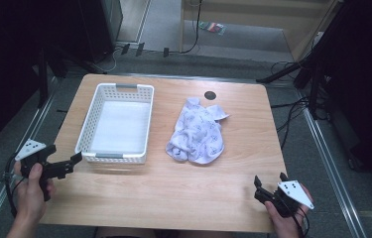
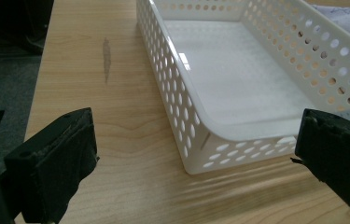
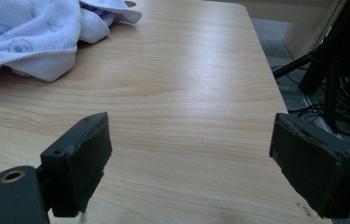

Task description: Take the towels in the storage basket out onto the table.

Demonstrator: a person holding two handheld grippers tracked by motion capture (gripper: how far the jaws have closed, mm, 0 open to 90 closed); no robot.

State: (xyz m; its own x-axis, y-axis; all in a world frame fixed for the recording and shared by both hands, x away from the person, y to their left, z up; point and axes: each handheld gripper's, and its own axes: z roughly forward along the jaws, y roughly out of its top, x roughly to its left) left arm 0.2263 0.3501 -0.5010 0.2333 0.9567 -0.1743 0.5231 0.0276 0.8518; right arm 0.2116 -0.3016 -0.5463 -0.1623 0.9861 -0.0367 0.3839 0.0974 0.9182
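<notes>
I start with the desk (image 1: pixel 173 193), pale wood grain, carrying 2 things side by side. The larger is the white perforated plastic basket (image 1: pixel 90 119) on the left half, with nothing in it, its long axis running away from me. To its right, near but apart from it, lies the crumpled cloth (image 1: pixel 198 134), white-lilac with a small printed pattern, bunched into soft folds with 1 corner flicked out toward the far right. Its heap also runs roughly away from me, slightly tilted.

The relation I care about: the cloth sits ahead and to the left of my right gripper (image 1: pixel 271 184), which hovers at the near right edge of the desk. In the right gripper view the cloth (image 3: pixel 32 37) fills the upper left, so I judge the reach goes forward and leftward. My left gripper (image 1: pixel 74 161) is just beside the basket's near left corner, and the basket stands between it and the cloth, so I take the right hand as the nearer and freer one for the pickup.

Both grippers are released: each view shows its 2 black jaws spread wide with bare desk or basket wall (image 2: pixel 182 112) between them, grasping nothing.
</notes>
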